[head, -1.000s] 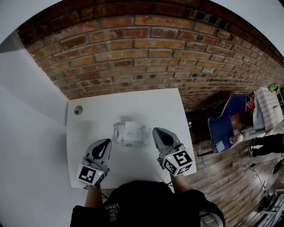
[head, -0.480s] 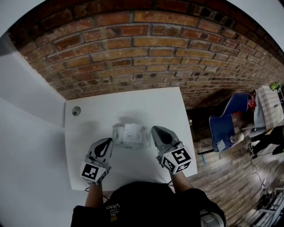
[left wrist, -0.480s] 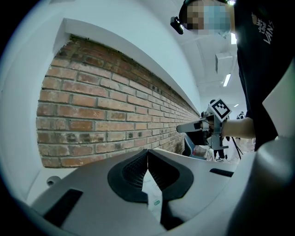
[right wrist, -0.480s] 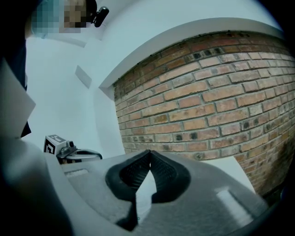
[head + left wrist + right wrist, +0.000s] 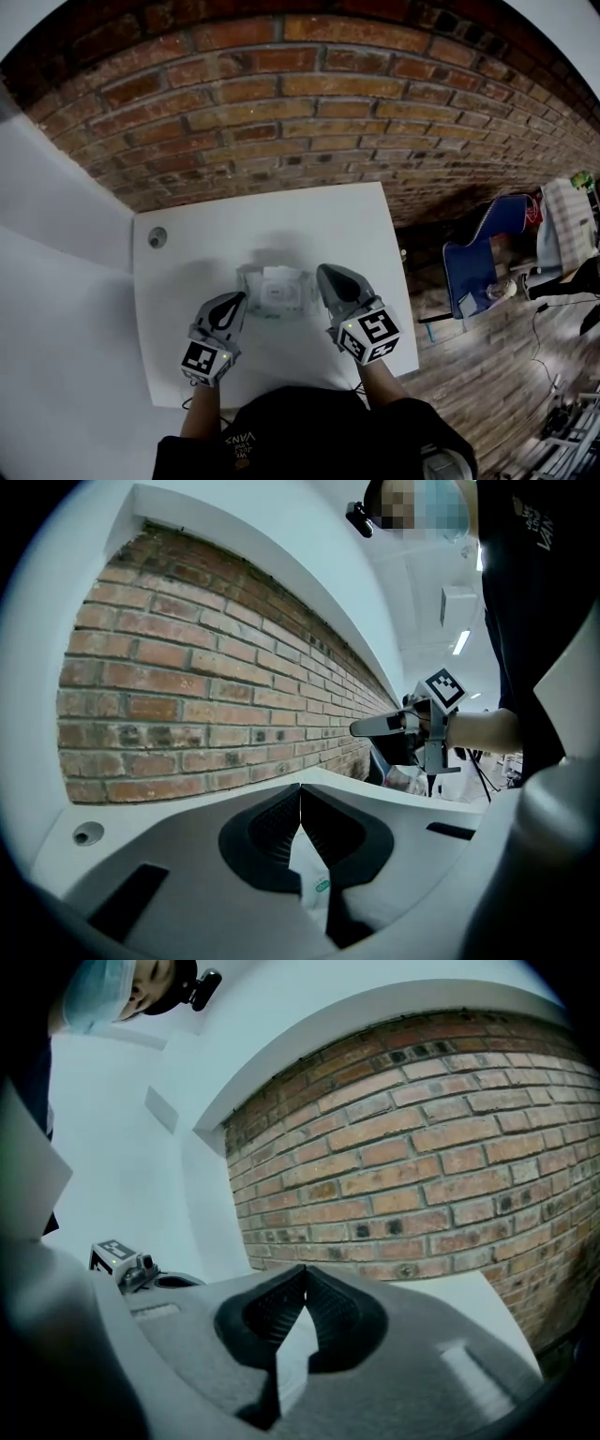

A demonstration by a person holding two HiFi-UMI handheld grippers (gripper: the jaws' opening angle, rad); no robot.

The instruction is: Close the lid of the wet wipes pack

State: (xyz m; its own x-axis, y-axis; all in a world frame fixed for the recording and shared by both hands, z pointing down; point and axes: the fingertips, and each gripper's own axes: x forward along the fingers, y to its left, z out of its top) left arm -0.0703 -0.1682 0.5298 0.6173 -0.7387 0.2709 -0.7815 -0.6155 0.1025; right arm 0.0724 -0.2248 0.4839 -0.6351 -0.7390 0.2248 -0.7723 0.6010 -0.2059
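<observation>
Flanking wet wipes pack (image 5: 274, 290) at 2 ends: left gripper (image 5: 238, 299), right gripper (image 5: 322, 273), both clenched.

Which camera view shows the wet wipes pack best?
The head view: the whole wet wipes pack lies on the white table. The left gripper view shows only a sliver with a green mark; the right gripper view, a plain white sliver.
</observation>
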